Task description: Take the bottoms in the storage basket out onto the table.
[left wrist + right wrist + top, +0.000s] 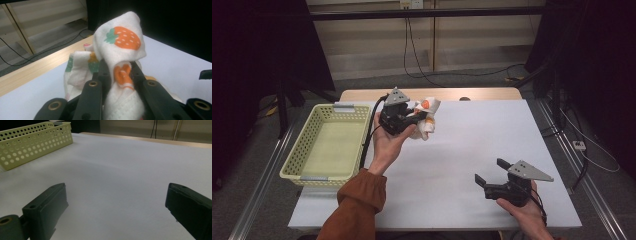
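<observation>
- Left tool [412, 116]: we log it near the far edge of the desk [462, 150], just right of the basket [328, 145], gripped in the left hand [384, 142], which comes out of an orange-brown sleeve [354, 207].
- Its jaws are pinched tight on the cloth [120, 50], one fold squeezed between them in the left tool view.
- Cloth: white, printed with orange strawberries and green leaves. We see it bunched; part rises above the jaws and the rest hangs behind and beside them over the desk. Whether its lowest part touches the desk we cannot tell.
- Right tool [492, 172]: held in the right hand [524, 210] near the front right corner of the desk, well apart from the cloth. Jaws wide, with bare desk between them.
- Basket: pale yellow, perforated walls, at the left edge of the desk.
</observation>
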### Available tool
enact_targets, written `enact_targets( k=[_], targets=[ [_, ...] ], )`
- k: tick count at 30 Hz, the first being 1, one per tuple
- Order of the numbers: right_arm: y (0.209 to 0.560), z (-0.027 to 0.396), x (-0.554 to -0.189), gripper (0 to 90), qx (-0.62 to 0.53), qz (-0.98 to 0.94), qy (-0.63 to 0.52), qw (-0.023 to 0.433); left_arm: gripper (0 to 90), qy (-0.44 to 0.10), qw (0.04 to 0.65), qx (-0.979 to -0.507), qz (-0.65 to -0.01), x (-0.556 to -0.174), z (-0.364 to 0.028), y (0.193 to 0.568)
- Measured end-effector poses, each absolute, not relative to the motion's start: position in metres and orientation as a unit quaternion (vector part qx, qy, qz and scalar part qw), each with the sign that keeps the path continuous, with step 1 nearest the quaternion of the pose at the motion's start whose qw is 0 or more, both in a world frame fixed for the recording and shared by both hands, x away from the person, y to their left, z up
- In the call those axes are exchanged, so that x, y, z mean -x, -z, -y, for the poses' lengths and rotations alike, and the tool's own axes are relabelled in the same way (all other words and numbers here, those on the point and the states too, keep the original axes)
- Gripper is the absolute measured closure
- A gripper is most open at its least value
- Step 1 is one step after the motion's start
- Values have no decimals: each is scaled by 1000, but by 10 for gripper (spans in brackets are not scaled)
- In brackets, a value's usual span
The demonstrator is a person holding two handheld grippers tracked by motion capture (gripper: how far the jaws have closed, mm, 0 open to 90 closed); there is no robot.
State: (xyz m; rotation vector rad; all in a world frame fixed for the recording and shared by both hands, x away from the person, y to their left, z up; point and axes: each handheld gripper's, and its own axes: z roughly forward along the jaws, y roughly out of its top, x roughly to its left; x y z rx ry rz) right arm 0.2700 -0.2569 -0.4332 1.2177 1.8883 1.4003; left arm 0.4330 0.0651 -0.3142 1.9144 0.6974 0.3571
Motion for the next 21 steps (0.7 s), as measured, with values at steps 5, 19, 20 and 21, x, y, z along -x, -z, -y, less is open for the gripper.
enact_targets(
  k=[5,19,20,21],
  targets=[
    [433,257,-270,40,-447,-691,-513,244,777,-141,509,-798,-291,-439,-59,317],
    [433,257,-270,40,-447,-691,-514,243,778,-139,497,-804,-297,-455,-47,326],
    [433,257,-270,40,-446,-691,-514,243,778,-139,496,-804,-297,-456,-47,326],
    [433,257,-270,40,-446,-691,-514,243,778,-136,493,-806,-299,-456,-46,328]
  ],
)
